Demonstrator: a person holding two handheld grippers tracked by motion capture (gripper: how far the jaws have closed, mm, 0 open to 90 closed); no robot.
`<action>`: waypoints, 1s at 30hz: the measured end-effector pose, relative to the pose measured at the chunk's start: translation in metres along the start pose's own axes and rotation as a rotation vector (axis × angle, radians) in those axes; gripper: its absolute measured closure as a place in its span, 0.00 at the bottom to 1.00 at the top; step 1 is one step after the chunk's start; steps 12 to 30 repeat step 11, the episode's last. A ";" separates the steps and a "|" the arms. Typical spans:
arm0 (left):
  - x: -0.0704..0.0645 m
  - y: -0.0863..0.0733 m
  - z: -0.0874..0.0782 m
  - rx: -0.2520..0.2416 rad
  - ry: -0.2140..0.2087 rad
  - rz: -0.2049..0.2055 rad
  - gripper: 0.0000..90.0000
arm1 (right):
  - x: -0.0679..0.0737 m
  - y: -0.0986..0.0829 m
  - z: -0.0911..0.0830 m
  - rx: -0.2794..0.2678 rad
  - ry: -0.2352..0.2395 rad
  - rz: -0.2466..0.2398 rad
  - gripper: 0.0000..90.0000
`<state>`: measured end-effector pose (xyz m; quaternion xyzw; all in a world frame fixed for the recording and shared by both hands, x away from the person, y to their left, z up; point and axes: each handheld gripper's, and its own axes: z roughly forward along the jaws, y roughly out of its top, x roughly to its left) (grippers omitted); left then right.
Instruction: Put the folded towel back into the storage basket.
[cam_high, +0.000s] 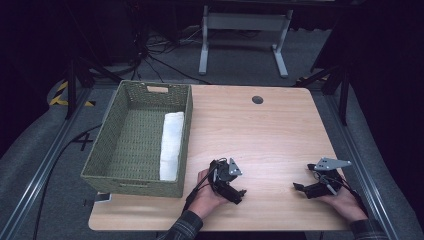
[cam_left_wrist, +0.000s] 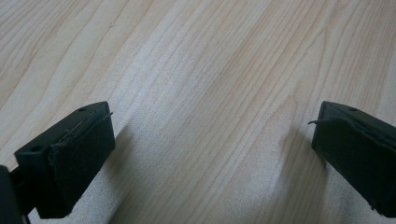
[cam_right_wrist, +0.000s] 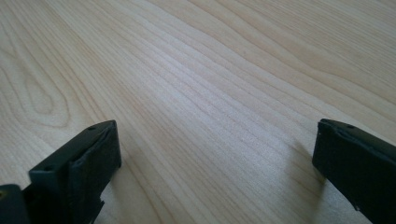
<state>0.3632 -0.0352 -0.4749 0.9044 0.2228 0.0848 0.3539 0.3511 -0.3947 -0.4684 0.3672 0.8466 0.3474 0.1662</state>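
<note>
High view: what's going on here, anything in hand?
Nothing is in hand. A person rests both grippers low over the near edge of the wooden table. The left gripper and the right gripper are both open, with bare wood between their fingers in each gripper view. A woven basket sits at the table's left side, with a rolled white towel lying along its right wall. The left gripper is the nearer one to the basket.

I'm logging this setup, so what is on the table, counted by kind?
Woven basket: 1
White rolled towel inside the basket: 1
Handheld grippers, left gripper and right gripper, both open and empty: 2
Total: 4
</note>
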 end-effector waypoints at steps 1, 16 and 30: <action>0.000 0.000 0.000 0.000 -0.001 0.001 0.00 | 0.000 0.000 0.000 0.002 0.000 0.000 0.01; 0.000 0.000 0.000 0.000 0.002 -0.001 0.00 | 0.000 0.000 0.000 0.001 -0.002 0.002 0.00; 0.000 0.000 0.000 0.000 0.002 -0.001 0.00 | 0.000 0.000 0.000 0.001 -0.002 0.002 0.00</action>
